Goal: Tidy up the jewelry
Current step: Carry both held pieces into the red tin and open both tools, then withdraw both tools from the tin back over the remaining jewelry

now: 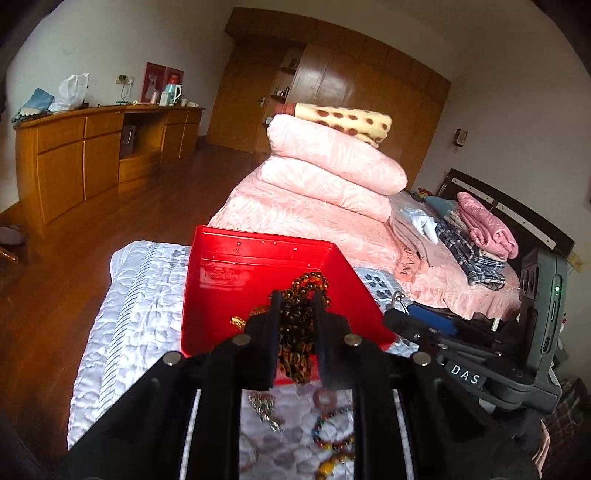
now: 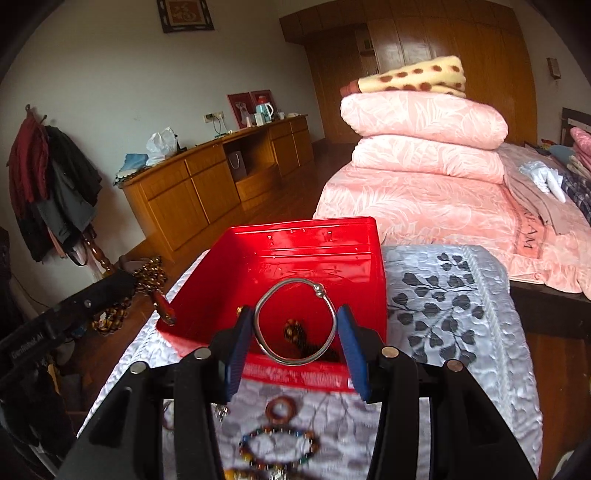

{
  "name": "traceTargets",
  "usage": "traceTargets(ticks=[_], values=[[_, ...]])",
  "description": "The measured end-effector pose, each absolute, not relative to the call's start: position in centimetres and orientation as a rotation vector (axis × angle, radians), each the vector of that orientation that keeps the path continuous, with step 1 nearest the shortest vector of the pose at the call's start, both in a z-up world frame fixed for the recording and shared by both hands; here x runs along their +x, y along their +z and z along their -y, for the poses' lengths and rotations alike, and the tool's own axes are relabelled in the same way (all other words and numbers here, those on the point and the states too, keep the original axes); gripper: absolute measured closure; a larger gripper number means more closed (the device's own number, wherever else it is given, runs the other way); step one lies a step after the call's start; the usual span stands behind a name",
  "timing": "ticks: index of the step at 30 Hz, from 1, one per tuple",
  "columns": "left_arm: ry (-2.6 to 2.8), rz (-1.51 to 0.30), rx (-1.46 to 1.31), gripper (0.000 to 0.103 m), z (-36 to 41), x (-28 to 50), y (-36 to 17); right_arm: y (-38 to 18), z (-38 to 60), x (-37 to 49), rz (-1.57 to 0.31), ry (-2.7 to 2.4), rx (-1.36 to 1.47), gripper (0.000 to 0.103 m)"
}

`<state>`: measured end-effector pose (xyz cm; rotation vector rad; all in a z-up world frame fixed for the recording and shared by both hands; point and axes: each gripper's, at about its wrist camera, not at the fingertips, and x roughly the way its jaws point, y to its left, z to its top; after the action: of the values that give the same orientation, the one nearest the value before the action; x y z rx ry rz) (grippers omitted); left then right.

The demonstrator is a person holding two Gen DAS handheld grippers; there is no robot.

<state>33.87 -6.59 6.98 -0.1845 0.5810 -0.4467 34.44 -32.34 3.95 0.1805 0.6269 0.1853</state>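
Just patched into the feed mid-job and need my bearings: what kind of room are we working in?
Almost certainly a home bedroom. A bed is piled with folded pink quilts, a wooden wardrobe lines the far wall, and coats hang on a stand beside a long sideboard.

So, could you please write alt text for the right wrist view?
The right gripper holds a thin silver metal bangle between its blue fingers over an open red plastic box on a grey-and-white quilted cover. Beaded bracelets lie blurred below.
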Motion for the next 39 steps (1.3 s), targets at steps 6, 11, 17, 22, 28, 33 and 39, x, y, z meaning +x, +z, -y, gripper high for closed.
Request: traceTargets(ticks=[6,11,17,22,28,33,39], values=[[-0.415,-0.618,-0.168,0.088,7.4,36.6,4.8,2.4,32.1,36.8,-0.665,0.169,0.181,0.057],[-0.401,-0.662,-0.156,0.088,7.5,38.5,3.0,1.8,32.2,38.0,-0.686,0.162,0.185,0.056],[-0.387,-0.698,-0.167,0.083,6.9,39.6,1.7,1.2,32.0,38.3,-0.682,0.152,0.169,0.050],[-0.366,-0.647,-0.168,0.063,6.2,38.2,3.1,1.7,33.1,37.1,-0.654,0.142,0.210,0.050],[-0.340,-0.577,-0.130,0.042,4.9,34.3,4.5,2.2,33.9,32.5,-0.606,0.133,0.234,0.042],[-0.312,-0.544,-0.085,0.016,3.6,29.7,4.0,0.9,33.5,27.1,-0.596,0.120,0.230,0.030],[-0.285,-0.574,-0.073,0.013,2.1,26.0,2.5,-1.3,32.9,23.1,-0.658,0.120,0.239,0.016]])
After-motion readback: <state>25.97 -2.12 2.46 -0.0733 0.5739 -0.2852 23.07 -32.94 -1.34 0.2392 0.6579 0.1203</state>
